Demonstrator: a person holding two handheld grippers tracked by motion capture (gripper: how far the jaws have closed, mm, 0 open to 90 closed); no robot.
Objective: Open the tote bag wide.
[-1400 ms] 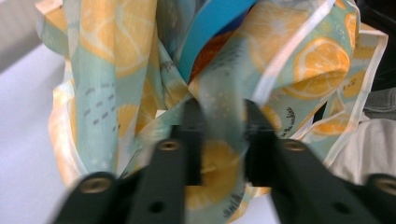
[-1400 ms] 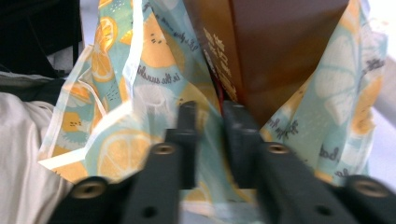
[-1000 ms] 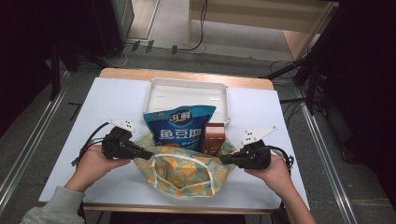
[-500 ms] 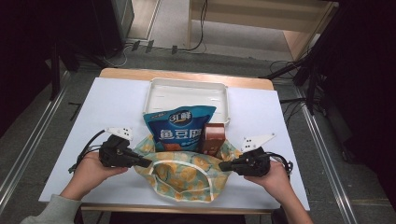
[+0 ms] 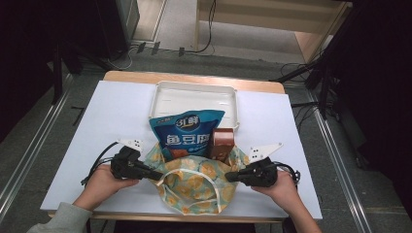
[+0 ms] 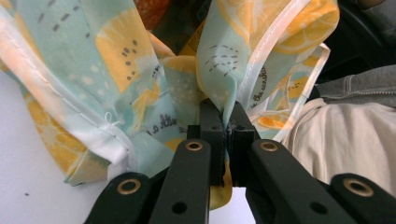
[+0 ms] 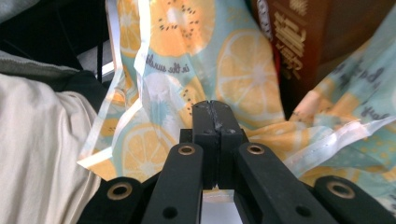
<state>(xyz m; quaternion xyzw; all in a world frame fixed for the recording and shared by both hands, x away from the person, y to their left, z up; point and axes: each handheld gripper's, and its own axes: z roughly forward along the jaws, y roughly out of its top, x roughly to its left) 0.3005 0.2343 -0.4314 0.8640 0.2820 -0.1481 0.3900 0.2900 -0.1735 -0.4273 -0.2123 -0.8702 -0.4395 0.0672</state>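
Observation:
A cloth bag (image 5: 197, 189) printed with orange and lemon slices lies at the table's near edge, its mouth pulled wide between my two grippers. A blue snack bag (image 5: 187, 133) and a brown box (image 5: 221, 143) stand in it and stick out toward the back. My left gripper (image 5: 156, 175) is shut on the bag's left rim; the pinched cloth (image 6: 219, 74) rises from between its jaws (image 6: 224, 122). My right gripper (image 5: 229, 176) is shut at the bag's right rim. Patterned cloth (image 7: 243, 60) lies just past its closed jaws (image 7: 214, 111), and the brown box (image 7: 308, 37) stands beyond.
A white tray (image 5: 195, 92) sits behind the bag, touching the snack bag's top. The white tabletop (image 5: 102, 121) spreads to both sides. Cables (image 5: 94, 167) trail from the grippers, and the person's lap is close below the near edge.
Both hands have sunk and drawn toward the near edge, the left more. The bag has come down and spread flatter, showing more of the snack bag and box.

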